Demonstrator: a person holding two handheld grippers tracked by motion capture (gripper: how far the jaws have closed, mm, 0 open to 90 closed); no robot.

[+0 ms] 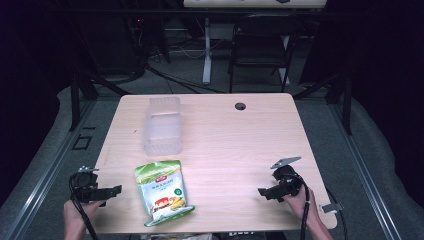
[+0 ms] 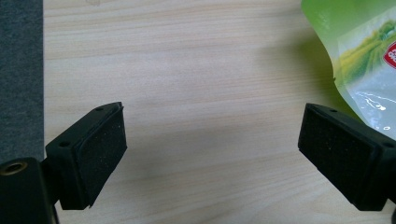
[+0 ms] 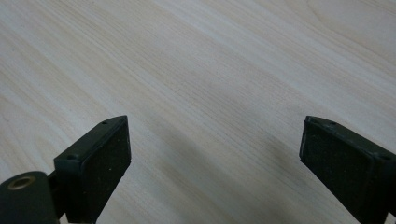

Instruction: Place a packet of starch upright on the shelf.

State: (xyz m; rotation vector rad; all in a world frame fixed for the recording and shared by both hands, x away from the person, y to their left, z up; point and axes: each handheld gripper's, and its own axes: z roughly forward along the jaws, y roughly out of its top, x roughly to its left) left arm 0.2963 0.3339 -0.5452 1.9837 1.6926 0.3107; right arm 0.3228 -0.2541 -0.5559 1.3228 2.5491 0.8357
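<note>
The left gripper sits at the near left edge of the tabletop, its fingers spread wide and released, with nothing but bare wood between them and no contact with anything. In the left gripper view the green snack pouch lies just beyond and outside the right-hand finger, close to it but apart, its glossy printed face turned up. From the high view the pouch lies flat just ahead of the left gripper's fingertips, well apart from the right gripper, which rests near the near right corner. Its long axis runs roughly from the near edge of the tabletop to the far one, leaning slightly, with the green header end pointing away from the person toward the clear plastic container and the crimped bottom end close to the near edge. That container stands farther off, beyond the pouch and well clear of both sets of fingers. The right gripper's fingers are likewise parted wide and released; in the right gripper view plain wood grain shows between them and they grasp nothing. A person's hands hold both grippers from the near side, cables trailing off the edge
</note>
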